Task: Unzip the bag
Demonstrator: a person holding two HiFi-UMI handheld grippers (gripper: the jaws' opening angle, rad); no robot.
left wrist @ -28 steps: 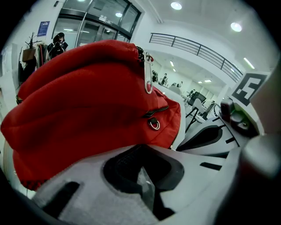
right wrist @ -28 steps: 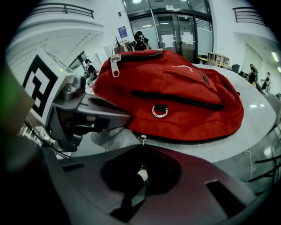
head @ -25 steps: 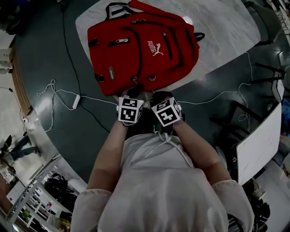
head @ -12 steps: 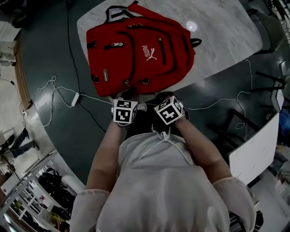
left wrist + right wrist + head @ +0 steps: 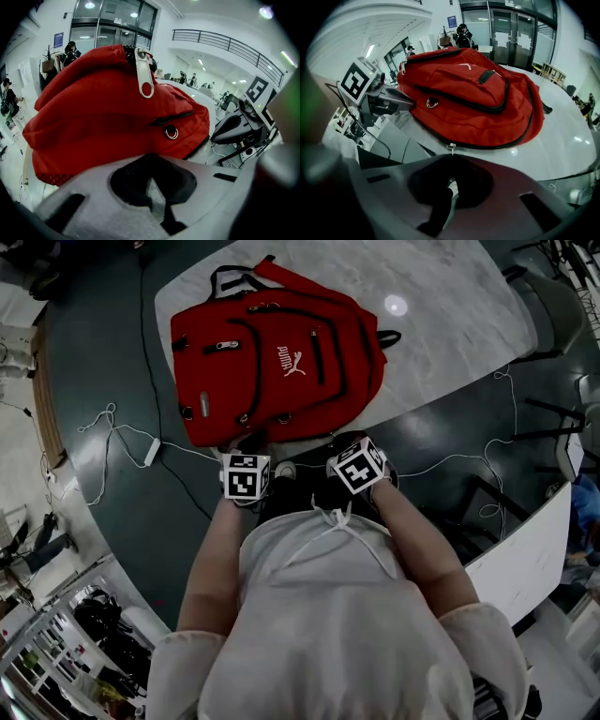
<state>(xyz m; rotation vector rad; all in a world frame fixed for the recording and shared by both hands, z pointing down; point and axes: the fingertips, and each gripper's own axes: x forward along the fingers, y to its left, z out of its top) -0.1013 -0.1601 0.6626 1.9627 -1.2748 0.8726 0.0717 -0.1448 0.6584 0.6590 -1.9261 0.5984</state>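
Note:
A red backpack [image 5: 277, 362] lies flat on a white marble table [image 5: 450, 324], its black zips shut. Both grippers hover at the bag's near edge. My left gripper [image 5: 249, 444] is shut with nothing between its jaws; in its own view the bag [image 5: 117, 117] fills the frame, with a silver zip pull [image 5: 144, 75] on top and a metal ring [image 5: 170, 133] lower down. My right gripper [image 5: 339, 440] is also shut and holds nothing. In the right gripper view a small zip pull [image 5: 450, 147] on the bag's [image 5: 473, 93] rim sits just beyond the jaws.
White cables [image 5: 122, 432] and a power strip [image 5: 153, 451] lie on the dark floor to the left. Dark chairs [image 5: 553, 287] stand at the right, with a white board [image 5: 525, 540] below them. People stand far off by the glass doors [image 5: 461, 35].
The two grippers have drawn slightly apart, the left one going left and the right one going right. The backpack sits a little further left in the head view.

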